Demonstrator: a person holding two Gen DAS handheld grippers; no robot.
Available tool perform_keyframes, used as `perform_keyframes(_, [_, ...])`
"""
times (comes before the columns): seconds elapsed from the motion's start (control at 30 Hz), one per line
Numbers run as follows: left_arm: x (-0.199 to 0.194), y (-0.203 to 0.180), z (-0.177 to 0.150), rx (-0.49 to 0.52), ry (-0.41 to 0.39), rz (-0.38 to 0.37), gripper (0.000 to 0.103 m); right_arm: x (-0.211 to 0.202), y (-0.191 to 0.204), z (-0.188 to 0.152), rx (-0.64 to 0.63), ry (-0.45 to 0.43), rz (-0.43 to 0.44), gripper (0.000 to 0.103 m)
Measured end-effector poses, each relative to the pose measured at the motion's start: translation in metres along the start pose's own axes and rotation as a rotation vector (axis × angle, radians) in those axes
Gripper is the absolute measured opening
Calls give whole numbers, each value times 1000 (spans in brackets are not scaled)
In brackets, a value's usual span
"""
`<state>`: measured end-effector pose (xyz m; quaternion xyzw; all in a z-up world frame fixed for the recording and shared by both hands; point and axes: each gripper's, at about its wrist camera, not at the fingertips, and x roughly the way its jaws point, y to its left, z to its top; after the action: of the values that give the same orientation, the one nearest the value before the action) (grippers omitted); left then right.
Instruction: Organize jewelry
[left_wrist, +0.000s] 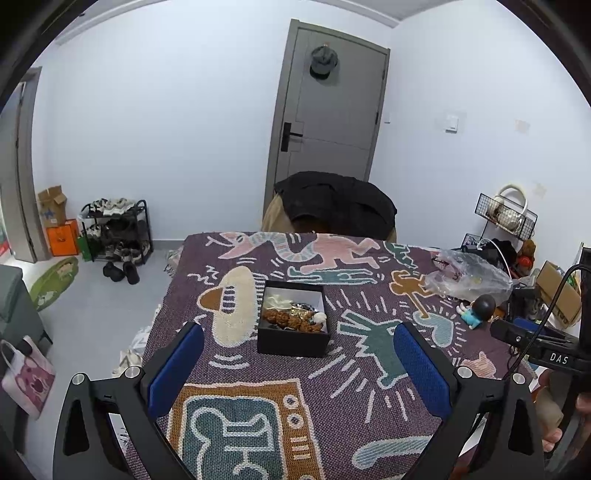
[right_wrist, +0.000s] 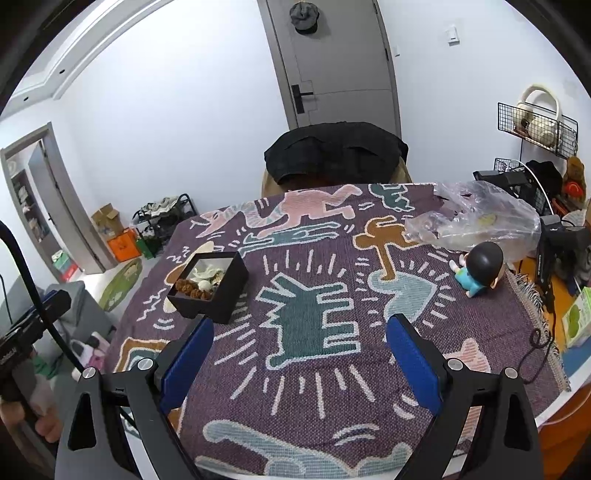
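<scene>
A small black box (left_wrist: 293, 341) (right_wrist: 221, 291) stands on the patterned cloth, filled with jewelry (left_wrist: 295, 317) (right_wrist: 201, 282): brown bead strings, white pieces, gold bits. My left gripper (left_wrist: 299, 354) is open, its blue pads held apart just short of the box, nothing between them. My right gripper (right_wrist: 299, 347) is open too, hovering over the teal figure in the cloth, with the box to its upper left. A clear plastic bag (left_wrist: 467, 275) (right_wrist: 476, 218) lies at the far right of the table.
The patterned cloth (left_wrist: 258, 369) (right_wrist: 303, 387) covers the table. A small doll with a dark head (left_wrist: 478, 310) (right_wrist: 476, 269) sits near the bag. A chair with a black jacket (left_wrist: 336, 203) (right_wrist: 332, 151) stands behind the far edge. Cables and gear crowd the right side.
</scene>
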<state>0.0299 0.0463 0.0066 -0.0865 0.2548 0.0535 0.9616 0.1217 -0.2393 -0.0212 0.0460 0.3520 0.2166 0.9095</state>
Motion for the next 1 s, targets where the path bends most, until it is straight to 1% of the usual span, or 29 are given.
perform_keyframes(0.67, [-1, -1, -3, 8, 1, -10, 103, 4, 2, -2, 0, 7, 3, 94])
perform_keyframes(1.0, [0, -6, -1, 17, 6, -28, 103, 5, -1, -4, -2, 3, -2, 94])
